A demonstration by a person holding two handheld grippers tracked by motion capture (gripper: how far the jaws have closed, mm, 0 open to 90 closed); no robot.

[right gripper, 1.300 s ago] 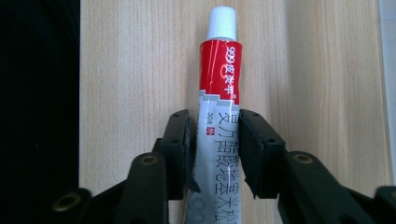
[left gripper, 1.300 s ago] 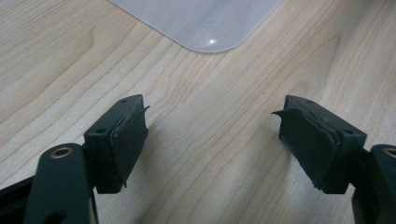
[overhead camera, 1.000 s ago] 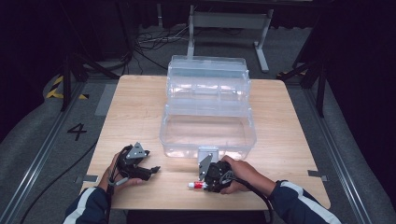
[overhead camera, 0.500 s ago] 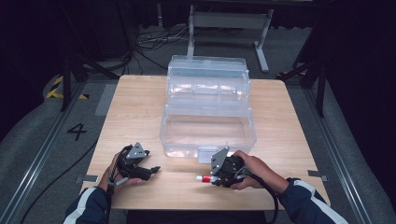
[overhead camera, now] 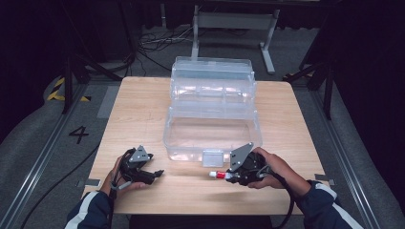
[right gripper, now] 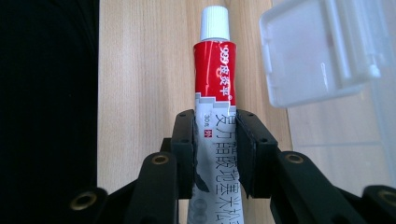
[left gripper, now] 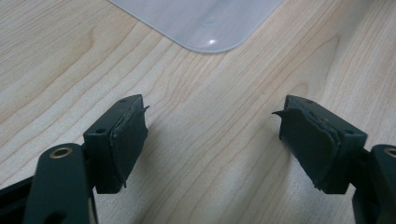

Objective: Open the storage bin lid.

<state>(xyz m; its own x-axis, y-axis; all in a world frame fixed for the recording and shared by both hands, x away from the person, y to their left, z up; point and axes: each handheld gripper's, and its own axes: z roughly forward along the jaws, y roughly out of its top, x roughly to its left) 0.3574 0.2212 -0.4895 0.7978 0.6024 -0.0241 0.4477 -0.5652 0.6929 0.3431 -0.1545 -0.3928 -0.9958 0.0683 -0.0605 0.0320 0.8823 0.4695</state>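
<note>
The ointment tube (right gripper: 215,84) is light and soft, so I pinch its flat body in my right tool (overhead camera: 228,176), cap toward nine o'clock, low over the bench (overhead camera: 143,109) before the clear organizer box (overhead camera: 212,129). My left tool (overhead camera: 155,174) rests spread, empty.

1. My work surface is a light wooden table (overhead camera: 138,109) with a visible grain, standing on grey floor (overhead camera: 33,143).
2. A clear plastic organiser box (overhead camera: 212,121) sits directly on it, lid open, at the middle.
3. The box's latch tab (overhead camera: 213,158) faces the near edge.
</note>
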